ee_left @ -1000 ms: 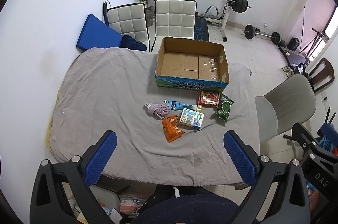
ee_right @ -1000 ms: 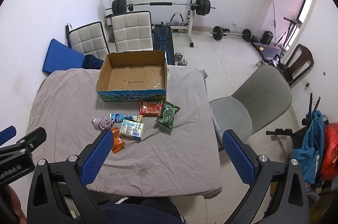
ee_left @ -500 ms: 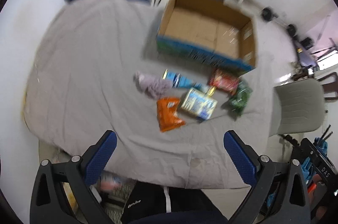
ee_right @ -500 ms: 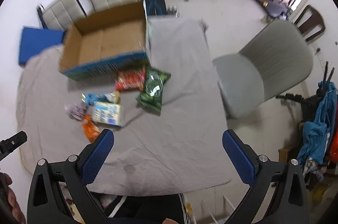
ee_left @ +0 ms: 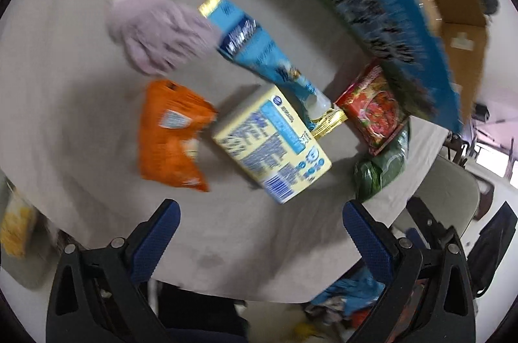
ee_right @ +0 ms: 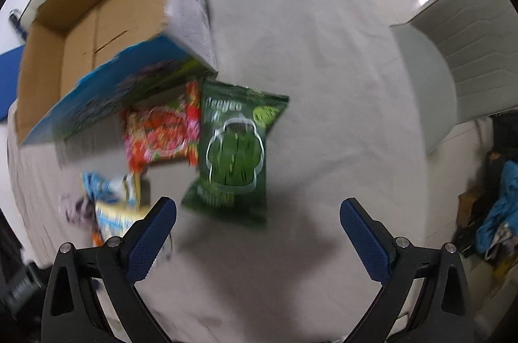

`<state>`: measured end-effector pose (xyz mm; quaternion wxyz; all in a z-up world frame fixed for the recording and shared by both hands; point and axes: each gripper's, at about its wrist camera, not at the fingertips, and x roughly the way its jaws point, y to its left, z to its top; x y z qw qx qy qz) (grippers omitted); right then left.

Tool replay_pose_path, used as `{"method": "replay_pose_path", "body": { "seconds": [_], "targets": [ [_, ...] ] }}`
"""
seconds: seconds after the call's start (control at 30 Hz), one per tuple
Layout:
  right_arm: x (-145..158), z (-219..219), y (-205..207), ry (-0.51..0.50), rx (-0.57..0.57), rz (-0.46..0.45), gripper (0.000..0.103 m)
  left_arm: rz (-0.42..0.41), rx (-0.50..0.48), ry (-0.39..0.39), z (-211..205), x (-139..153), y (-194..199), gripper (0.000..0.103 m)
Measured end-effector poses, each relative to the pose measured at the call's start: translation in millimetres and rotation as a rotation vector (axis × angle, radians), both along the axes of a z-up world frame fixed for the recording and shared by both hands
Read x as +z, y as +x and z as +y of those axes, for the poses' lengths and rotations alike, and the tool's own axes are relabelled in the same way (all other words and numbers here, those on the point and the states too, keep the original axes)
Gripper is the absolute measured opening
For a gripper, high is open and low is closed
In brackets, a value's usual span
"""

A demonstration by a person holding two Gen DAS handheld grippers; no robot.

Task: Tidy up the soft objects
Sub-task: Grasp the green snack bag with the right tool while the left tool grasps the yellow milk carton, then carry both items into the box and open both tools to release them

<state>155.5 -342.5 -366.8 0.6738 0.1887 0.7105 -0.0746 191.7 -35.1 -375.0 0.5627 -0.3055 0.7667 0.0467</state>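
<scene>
Several soft packs lie on a grey cloth-covered table (ee_left: 64, 103). In the left wrist view I see an orange snack bag (ee_left: 171, 136), a yellow pack (ee_left: 275, 142), a blue pouch (ee_left: 259, 51), a lilac cloth (ee_left: 155, 32), a red pack (ee_left: 375, 116) and a green bag (ee_left: 382, 171). My left gripper (ee_left: 259, 242) is open and empty, just short of the yellow pack. In the right wrist view the green bag (ee_right: 236, 155) lies just ahead of my open, empty right gripper (ee_right: 259, 236), with the red pack (ee_right: 158, 136) left of it. An open cardboard box (ee_right: 97, 29) stands behind.
A grey chair (ee_right: 459, 51) stands off the table's right side. The box's blue front wall (ee_left: 388, 9) is close behind the packs. Clothes and clutter (ee_right: 498, 213) lie on the floor to the right. Both views are blurred by motion.
Both grippers have dropped down and forward, close to the table and the packs. The left one now hovers by the yellow pack, the right one by the green bag. Both stay open.
</scene>
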Motion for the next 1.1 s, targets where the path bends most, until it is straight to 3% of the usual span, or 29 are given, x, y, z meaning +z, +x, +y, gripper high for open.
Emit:
{"method": "replay_pose_path", "body": {
  "seconds": [0.17,0.33,0.37,0.43,0.57,0.67,0.73,0.8,0.9,1.07,1.1],
  "targets": [
    [-39.1,-1.9,23.4,0.046,-0.028,0.077,0.098,0.087,0.114,-0.061,-7.2,-37.2,11.5,0.103],
    [-52.5,-7.2,37.8,0.109,-0.034,0.123,0.060,0.109,0.137,-0.026,-11.2,-53.2,17.7,0.102],
    [-49.8,-8.5,39.3,0.118,-0.023,0.130,0.058,0.105,0.118,-0.017,-12.8,-53.5,18.7,0.092],
    [-41.8,-10.8,41.5,0.096,0.018,0.152,0.055,0.090,0.041,-0.005,-21.0,-51.4,19.1,0.084],
    [-24.0,-15.9,39.5,0.074,0.132,0.206,0.053,0.044,-0.188,0.097,-39.2,-33.3,15.5,0.072],
    [-14.5,-14.5,31.5,0.038,0.238,0.256,0.053,0.007,-0.432,0.257,-56.7,-17.1,7.0,0.070],
    [-8.0,-15.1,30.3,0.032,0.277,0.277,0.053,-0.009,-0.517,0.321,-59.4,-14.0,0.0,0.070],
    [4.0,-19.4,36.8,0.026,0.279,0.252,0.054,-0.013,-0.513,0.324,-58.2,-14.8,-2.8,0.071],
    [21.2,-28.3,50.2,0.012,0.235,0.219,0.063,-0.029,-0.451,0.314,-48.9,-21.1,4.0,0.071],
    [39.4,-39.6,77.2,0.014,0.190,0.209,0.063,-0.068,-0.418,0.310,-47.8,-23.9,14.3,0.070],
    [40.5,-38.6,79.9,0.013,0.188,0.213,0.063,-0.074,-0.419,0.317,-48.6,-26.5,15.8,0.066]
  ]
}}
